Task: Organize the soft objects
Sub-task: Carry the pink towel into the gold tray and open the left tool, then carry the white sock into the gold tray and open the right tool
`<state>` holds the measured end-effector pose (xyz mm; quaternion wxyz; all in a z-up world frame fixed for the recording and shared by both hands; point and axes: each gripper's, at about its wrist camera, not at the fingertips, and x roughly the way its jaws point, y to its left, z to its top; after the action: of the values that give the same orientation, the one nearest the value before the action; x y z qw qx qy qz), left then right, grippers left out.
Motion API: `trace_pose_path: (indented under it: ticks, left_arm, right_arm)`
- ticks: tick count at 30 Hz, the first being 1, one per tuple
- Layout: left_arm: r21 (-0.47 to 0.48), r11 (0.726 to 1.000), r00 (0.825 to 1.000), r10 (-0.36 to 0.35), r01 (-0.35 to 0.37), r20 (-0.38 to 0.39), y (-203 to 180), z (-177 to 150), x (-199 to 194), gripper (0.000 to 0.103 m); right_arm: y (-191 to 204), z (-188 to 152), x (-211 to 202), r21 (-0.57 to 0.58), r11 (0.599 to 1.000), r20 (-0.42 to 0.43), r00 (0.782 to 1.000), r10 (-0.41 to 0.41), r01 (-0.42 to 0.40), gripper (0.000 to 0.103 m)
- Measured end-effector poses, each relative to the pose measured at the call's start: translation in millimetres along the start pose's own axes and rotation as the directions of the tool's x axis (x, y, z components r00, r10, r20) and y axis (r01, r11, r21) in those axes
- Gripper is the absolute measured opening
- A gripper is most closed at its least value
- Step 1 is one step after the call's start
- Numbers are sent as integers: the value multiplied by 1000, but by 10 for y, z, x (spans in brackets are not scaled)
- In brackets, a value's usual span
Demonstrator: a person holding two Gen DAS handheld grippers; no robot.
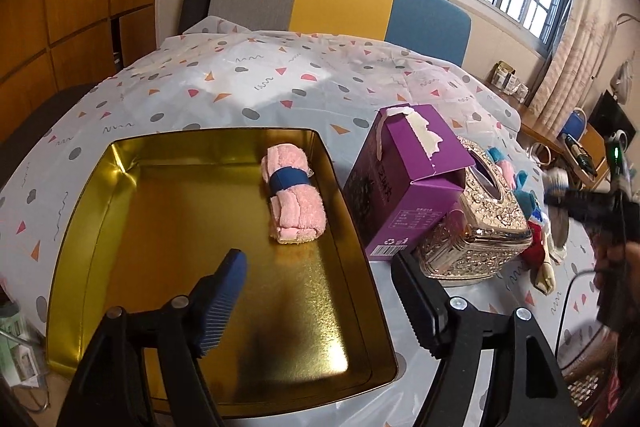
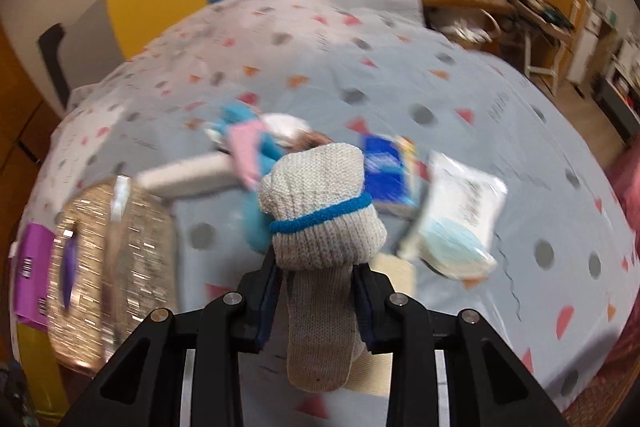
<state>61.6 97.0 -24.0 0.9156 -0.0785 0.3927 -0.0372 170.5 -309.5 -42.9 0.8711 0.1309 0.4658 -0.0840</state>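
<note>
Left gripper (image 1: 320, 291) hangs above the near end of the gold tin tray (image 1: 100, 227), jaws spread wide with nothing between them; its blue ribbed pad (image 1: 224, 303) sits over the tray floor, the other finger over the tray's right rim. The tray rests on a table covered with a white patterned tablecloth (image 1: 240, 83) of grey dots and orange and pink triangles. Inside the tray, toward its far right corner, lies a rolled pink towel (image 1: 292, 193) bound around the middle by a dark blue band; it lies flat on the tray floor, close to the right wall. Just right of the tray stands a purple carton (image 1: 400, 187) with its top flap torn open, and touching its right side a gold embossed tissue box (image 1: 480, 227). Right gripper (image 2: 316, 303) is closed narrow on a folded grey knit sock (image 2: 320, 219) with a blue stripe around the cuff; both pads press on its sides, the bundled end sticks up past the fingertips and the loose end hangs below them, off the table. The right wrist view is motion-blurred. Behind the sock on the cloth: a blue and pink soft item (image 2: 248, 147), unclear which kind, a blue packet (image 2: 386, 171), and a white packet with a light blue face mask (image 2: 456, 247) lying against it.
</note>
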Motion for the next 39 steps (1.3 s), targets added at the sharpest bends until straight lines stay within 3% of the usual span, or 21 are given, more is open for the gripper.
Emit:
trace_pose_path:
  ticks: [11,16,20,25,31,35,39]
  left_arm:
    - [-16,1000,1000,2,-2,-12,73,-44,20,78]
    - [-27,1000,1000,6,-6,-21,116,-74,42,78]
    - [-47,999,1000,15,-17,-25,210,-93,43,78]
    - [-104,993,998,60,-61,-11,478,-59,-5,78]
    - [-190,973,991,137,-134,0,888,-40,-81,78]
    - [-232,959,986,169,-164,1,1074,-49,-117,78]
    - [-233,958,985,175,-170,2,1100,-62,-121,78]
  right_arm:
    - [1024,376,-446,-174,976,88,985,146,-129,33]
    - [1531,425,-712,-255,944,109,964,241,-207,33]
    - [1977,355,-904,-320,899,89,936,341,-297,32]
    - [2510,37,-1067,-403,811,1,885,465,-425,33]
    - [2931,-574,-972,-406,715,-186,817,546,-570,33]
    - [3128,-899,-764,-374,691,-287,786,548,-619,33]
    - [3195,-1160,-485,-352,705,-355,784,508,-616,35]
